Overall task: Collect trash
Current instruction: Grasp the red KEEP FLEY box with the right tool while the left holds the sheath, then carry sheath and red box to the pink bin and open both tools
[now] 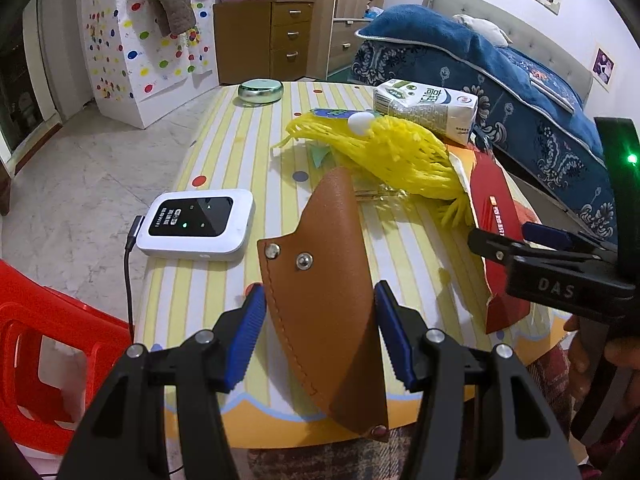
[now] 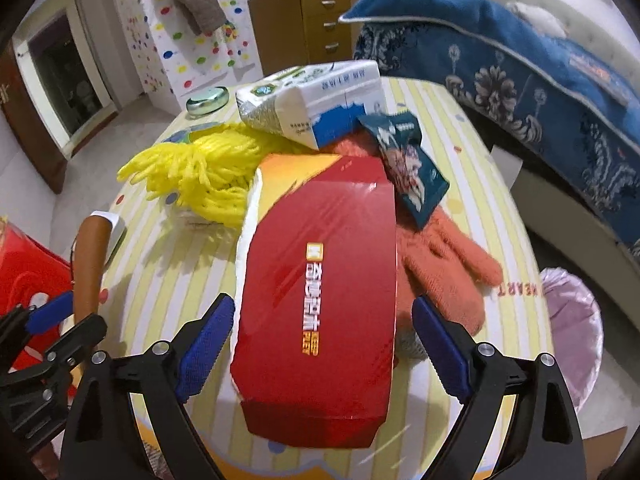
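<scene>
My left gripper [image 1: 320,332] is shut on a brown leather sheath [image 1: 328,280], with its blue pads against both edges. In the right wrist view the sheath [image 2: 90,264] stands upright in that gripper [image 2: 66,322]. My right gripper [image 2: 324,344] is open and straddles a red packet [image 2: 320,280], the pads just clear of its sides. The left wrist view shows that gripper [image 1: 516,240] over the packet [image 1: 496,216]. Behind lie a yellow foam net [image 2: 192,172], a milk carton [image 2: 312,100] and a teal snack wrapper [image 2: 408,164].
An orange glove [image 2: 444,264] lies under the packet's right side. A white pocket router [image 1: 200,224] with a cable and a round green tin [image 1: 260,91] sit on the striped table [image 1: 224,152]. A red stool [image 1: 40,340] stands left, a lilac-lined bin [image 2: 572,328] right, beside the bed.
</scene>
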`<state>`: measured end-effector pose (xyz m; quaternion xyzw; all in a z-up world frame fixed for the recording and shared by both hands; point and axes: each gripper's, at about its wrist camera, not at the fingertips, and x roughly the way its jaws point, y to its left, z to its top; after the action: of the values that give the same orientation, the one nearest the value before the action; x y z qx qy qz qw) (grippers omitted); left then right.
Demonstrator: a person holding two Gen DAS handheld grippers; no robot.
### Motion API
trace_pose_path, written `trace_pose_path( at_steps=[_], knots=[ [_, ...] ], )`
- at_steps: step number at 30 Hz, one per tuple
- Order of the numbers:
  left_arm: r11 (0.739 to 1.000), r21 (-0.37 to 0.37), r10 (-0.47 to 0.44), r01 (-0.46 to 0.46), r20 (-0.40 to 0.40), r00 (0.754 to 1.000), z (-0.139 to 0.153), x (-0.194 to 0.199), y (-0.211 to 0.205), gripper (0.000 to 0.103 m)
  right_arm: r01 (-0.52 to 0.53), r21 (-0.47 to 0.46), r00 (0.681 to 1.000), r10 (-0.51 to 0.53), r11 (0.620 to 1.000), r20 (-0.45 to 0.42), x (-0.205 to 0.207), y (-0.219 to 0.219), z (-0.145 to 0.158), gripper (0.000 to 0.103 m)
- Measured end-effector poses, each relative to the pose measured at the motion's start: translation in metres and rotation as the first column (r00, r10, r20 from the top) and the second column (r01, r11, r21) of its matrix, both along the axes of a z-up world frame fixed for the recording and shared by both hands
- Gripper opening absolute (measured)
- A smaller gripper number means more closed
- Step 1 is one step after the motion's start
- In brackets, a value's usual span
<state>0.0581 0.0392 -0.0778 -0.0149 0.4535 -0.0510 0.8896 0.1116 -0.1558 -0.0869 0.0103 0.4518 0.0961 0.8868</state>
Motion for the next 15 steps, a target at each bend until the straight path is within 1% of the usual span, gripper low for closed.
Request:
trace_pose_path(
  at_steps=[2,3,4,8,12,15],
  knots=[
    [1.0,0.002,0.0,0.0,0.0,1.0,-0.001,0.0,0.0,0.054,-0.013,-0.005,1.0,0.013,1.0,0.004,-0.003,-0.001,-0.001,0.087],
    [1.0,0.001,-0.001,0.001,-0.001,1.0,-0.001,0.0,-0.001,0.054,-0.018,-0.009,1.0,0.018,1.0,0.001,-0.004,-0.001,-0.001,0.08],
    [1.0,0.0,-0.003,0.003,-0.003,1.0,-0.002,0.0,-0.002,0.054,-0.02,-0.015,1.0,0.02,1.0,-0.005,-0.004,-0.001,-0.003,0.077],
    [1.0,0.001,-0.009,0.009,-0.009,1.0,-0.003,-0.003,-0.005,0.054,-0.03,-0.008,0.999,0.03,1.0,0.013,-0.009,0.001,0.001,0.076],
    [1.0,0.008,-0.017,0.017,0.004,1.0,0.003,-0.008,-0.008,0.054,-0.05,0.027,0.996,0.048,0.998,0.081,-0.028,-0.003,0.023,0.075],
    [0.999,0.014,-0.035,0.034,0.042,0.999,0.015,-0.013,-0.012,0.054,-0.052,0.048,0.993,0.047,0.997,0.113,-0.04,-0.01,0.038,0.075]
  ],
)
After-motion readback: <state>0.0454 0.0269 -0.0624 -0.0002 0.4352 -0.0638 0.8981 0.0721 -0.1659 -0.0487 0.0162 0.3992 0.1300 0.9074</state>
